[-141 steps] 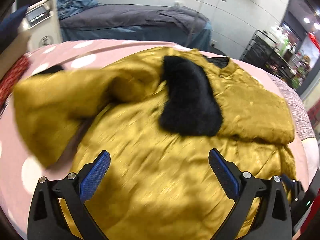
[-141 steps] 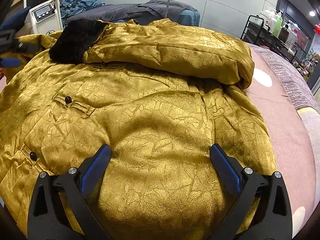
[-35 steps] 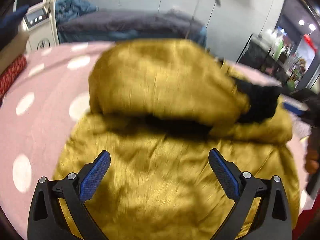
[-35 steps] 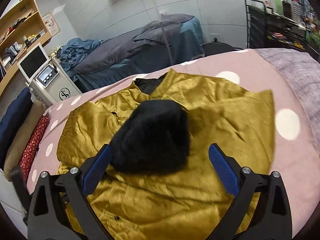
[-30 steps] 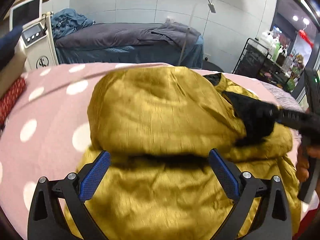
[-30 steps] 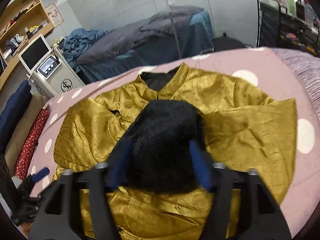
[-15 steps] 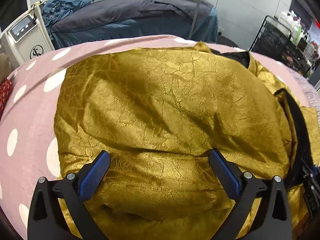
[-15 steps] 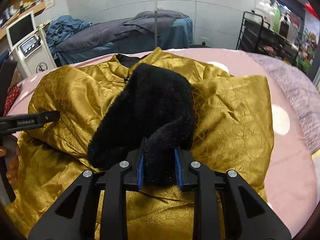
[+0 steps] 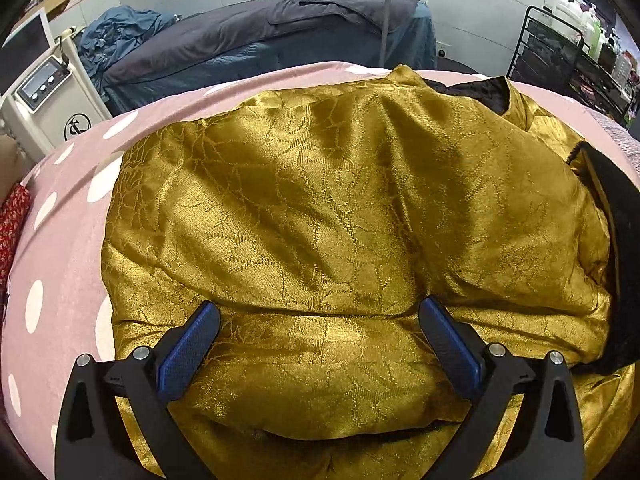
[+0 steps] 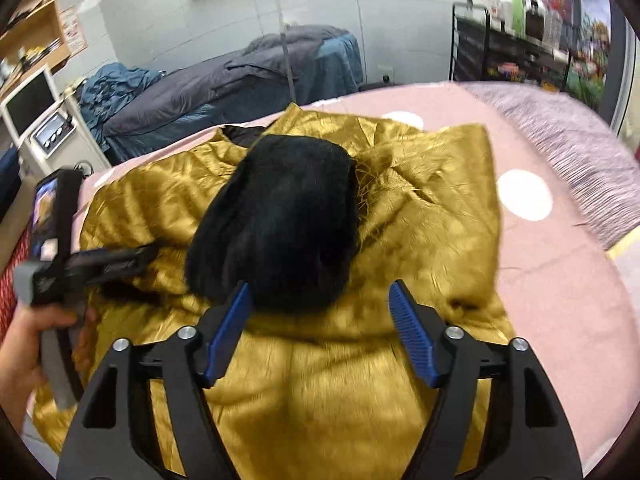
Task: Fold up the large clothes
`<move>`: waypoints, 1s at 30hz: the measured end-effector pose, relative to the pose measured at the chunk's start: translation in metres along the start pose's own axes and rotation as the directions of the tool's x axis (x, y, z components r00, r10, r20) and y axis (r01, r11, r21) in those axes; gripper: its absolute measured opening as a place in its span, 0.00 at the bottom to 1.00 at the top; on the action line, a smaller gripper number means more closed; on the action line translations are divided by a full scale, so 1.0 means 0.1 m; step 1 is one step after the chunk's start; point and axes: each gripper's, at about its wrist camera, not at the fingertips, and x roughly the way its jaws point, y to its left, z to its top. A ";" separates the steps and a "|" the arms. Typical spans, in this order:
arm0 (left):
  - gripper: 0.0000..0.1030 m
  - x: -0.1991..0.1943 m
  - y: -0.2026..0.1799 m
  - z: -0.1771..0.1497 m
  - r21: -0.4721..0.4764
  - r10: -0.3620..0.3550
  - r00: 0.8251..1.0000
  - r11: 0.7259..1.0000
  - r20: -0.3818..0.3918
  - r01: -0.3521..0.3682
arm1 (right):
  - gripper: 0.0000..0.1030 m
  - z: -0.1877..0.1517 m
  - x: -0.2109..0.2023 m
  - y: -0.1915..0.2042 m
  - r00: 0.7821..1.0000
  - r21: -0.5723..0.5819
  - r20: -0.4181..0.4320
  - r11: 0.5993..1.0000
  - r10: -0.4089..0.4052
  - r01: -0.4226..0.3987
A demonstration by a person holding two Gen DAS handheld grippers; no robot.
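Note:
A large gold satin coat (image 9: 340, 220) lies on the pink dotted bed (image 9: 68, 208), one sleeve folded across its body. My left gripper (image 9: 318, 340) is open and empty, low over the coat's near part. The coat's black fur cuff (image 10: 280, 220) lies on top of the coat (image 10: 432, 216) in the right wrist view; its edge shows at the right of the left wrist view (image 9: 616, 240). My right gripper (image 10: 320, 320) is open just behind the cuff, its jaws apart and off it. The left gripper's body (image 10: 80, 260) and the hand holding it show at the left.
A white machine with a screen (image 9: 44, 96) stands past the bed's far left. A grey and blue treatment bed (image 9: 260, 40) lies behind. A black rack of bottles (image 10: 520, 40) stands at the far right. Red patterned cloth (image 9: 12, 220) lies at the left edge.
My right gripper was shut on the black fur cuff half a second ago; it has now opened and let the cuff go on top of the coat. The left gripper has edged closer.

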 end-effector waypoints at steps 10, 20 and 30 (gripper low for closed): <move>0.95 -0.01 0.00 0.02 0.006 -0.008 1.000 1.000 0.010 0.008 | 0.78 -0.58 -0.12 -0.04 0.985 -0.156 -0.156 0.987 -0.067 0.043; 0.94 -0.63 0.14 -0.25 -0.036 -0.078 0.983 0.996 0.166 0.085 | 0.78 -0.91 -0.23 -0.02 0.973 -0.241 -0.222 0.971 -0.068 0.013; 0.94 -0.99 0.03 -1.06 0.045 -0.167 0.982 0.985 0.092 0.164 | 0.93 -1.13 -0.27 0.15 0.967 -0.319 -0.234 0.948 -0.098 0.019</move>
